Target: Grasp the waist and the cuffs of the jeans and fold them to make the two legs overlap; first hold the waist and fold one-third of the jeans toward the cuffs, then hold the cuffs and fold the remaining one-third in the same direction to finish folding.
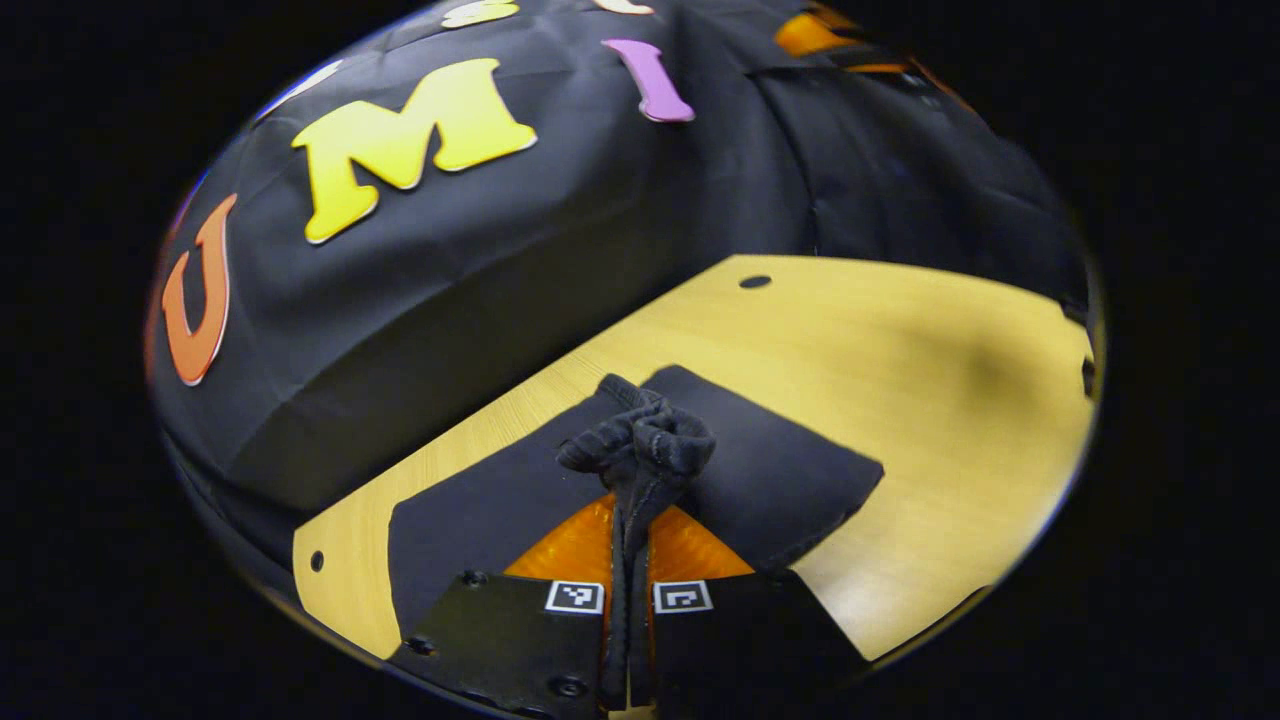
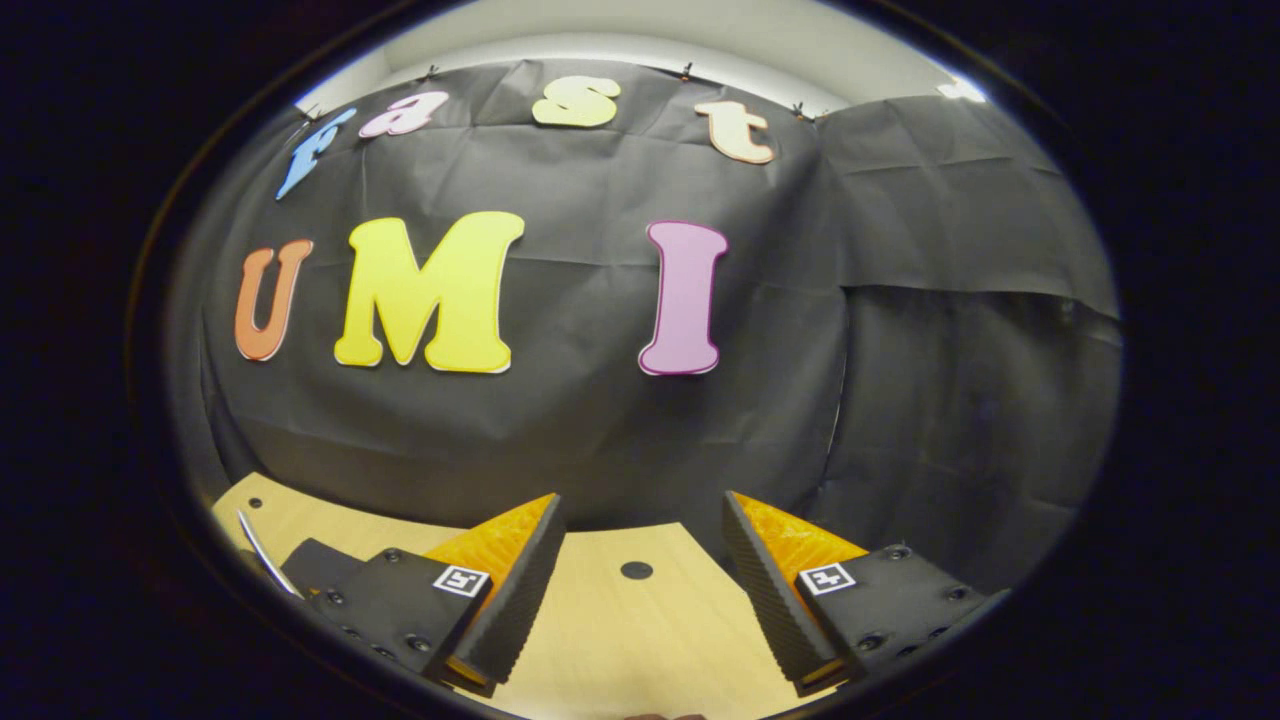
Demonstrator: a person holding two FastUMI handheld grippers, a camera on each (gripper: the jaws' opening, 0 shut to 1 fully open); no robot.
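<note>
In the left gripper view the dark jeans [image 1: 790, 470] lie flat on the wooden table [image 1: 950, 400]. A bunched fold of their fabric [image 1: 645, 440] is pinched up between the fingers of my left gripper [image 1: 632, 545], which is shut on it. The cloth runs down between both fingers toward the camera. In the right gripper view my right gripper [image 2: 642, 515] is open above the bare table [image 2: 620, 640], nothing between its fingers. A small dark patch [image 2: 312, 562] at the lower left of that view may be the jeans; I cannot tell.
The black booth wall [image 1: 560, 250] stands close behind the table's far edge. The tabletop has small round holes [image 1: 755, 282] [image 2: 636, 570]. Bare wood stretches to the right of the jeans in the left gripper view.
</note>
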